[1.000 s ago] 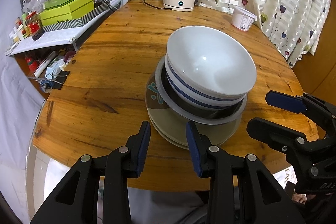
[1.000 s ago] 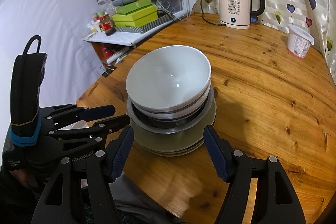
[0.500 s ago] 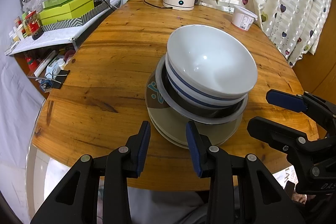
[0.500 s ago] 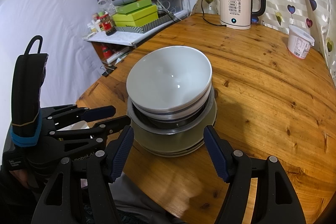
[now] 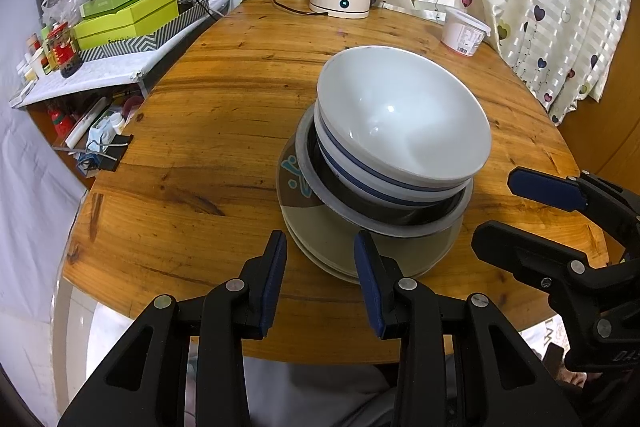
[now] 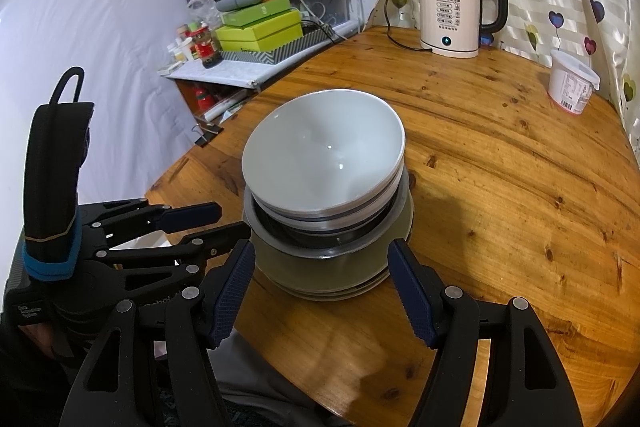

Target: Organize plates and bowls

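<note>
Stack near table edge

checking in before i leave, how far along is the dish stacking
Looks mostly done: the white bowl sits nested in the blue-striped bowl and metal bowl, atop the plates. Nothing is in hand; left gripper and right gripper are open. The stack sits slightly off-centre.
</note>
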Tool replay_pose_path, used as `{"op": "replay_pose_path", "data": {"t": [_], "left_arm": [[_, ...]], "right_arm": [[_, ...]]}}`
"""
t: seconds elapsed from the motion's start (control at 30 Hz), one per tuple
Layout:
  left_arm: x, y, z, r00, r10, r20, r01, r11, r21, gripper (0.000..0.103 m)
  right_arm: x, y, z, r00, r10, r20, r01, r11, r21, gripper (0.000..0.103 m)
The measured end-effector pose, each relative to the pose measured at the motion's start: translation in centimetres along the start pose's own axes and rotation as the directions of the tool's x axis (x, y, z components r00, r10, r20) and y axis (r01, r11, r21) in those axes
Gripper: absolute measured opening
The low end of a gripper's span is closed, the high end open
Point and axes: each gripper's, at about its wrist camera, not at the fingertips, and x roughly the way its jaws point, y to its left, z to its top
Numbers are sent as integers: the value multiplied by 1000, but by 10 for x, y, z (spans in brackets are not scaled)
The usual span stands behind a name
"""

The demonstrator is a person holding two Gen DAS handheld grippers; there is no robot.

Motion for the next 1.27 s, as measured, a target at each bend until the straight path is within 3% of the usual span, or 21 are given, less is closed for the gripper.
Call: {"op": "replay_pose_path", "data": {"t": [1.27], "left_arm": [[0, -2, 1, 1000, -7, -2, 7, 1000, 2, 36]], "right_arm": [[-1, 5, 1, 1000, 2, 3, -2, 1000, -2, 70]]}}
